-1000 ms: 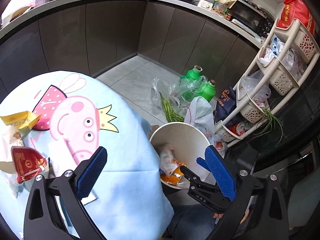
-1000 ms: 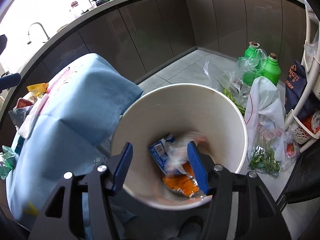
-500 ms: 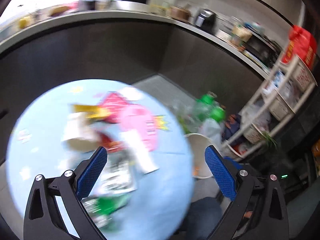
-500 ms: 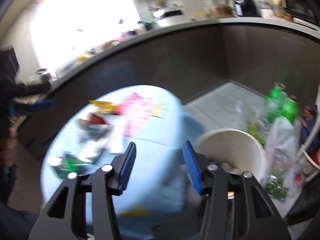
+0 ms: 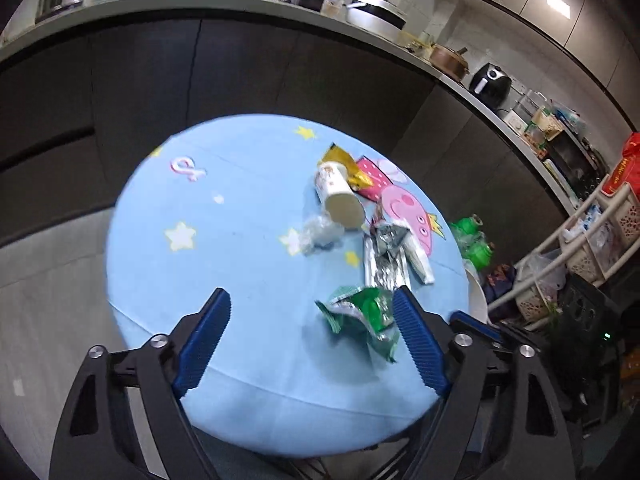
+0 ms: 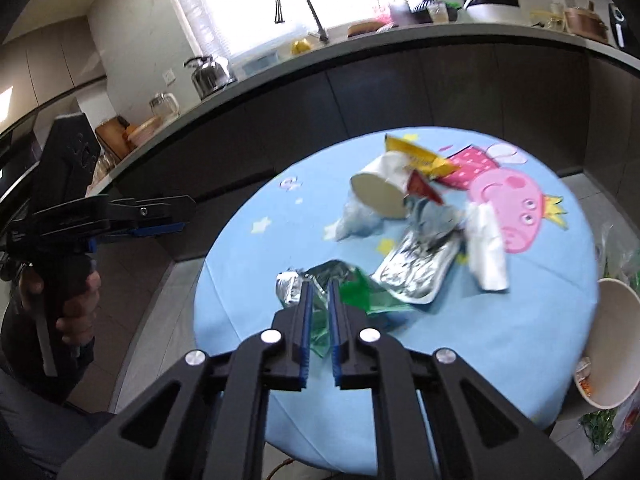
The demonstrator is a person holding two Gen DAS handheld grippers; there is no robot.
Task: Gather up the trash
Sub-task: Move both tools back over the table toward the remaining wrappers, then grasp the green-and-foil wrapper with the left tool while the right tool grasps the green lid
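Green wrapper (image 6: 348, 284), crinkled foil and film, caught between the jaws of the right gripper (image 6: 318, 292), drawn in to a narrow slot with the film showing through the gap (reads as a real pinch, though motion blur softens the contact). Resting at the near edge of the tabletop (image 6: 500, 340), most of its body fanned out just beyond the jaw tips. Left gripper (image 5: 311, 295) spread wide and carrying nothing, hovering above the cloth with the same wrapper just inside its right-hand jaw. Step in hand, by the look of it: pickup of one more piece, not yet lifted clear. Next move likely a lift and a swing right of the jaws to the white bin (image 6: 616, 340) beside the tabletop edge, then a release over its mouth; light, floppy foil, so worth keeping the pinch firm against slipping. Left to collect further beyond the jaws: silver pouch (image 6: 416, 268), white packet (image 6: 488, 252), tipped paper cup (image 6: 380, 192), clear plastic scrap (image 6: 356, 220), yellow wrapper (image 6: 416, 156). Bin cut off by the frame edge, contents mostly out of sight; print on the wrappers too blurred to read; near end of the green wrapper hidden behind the jaws.
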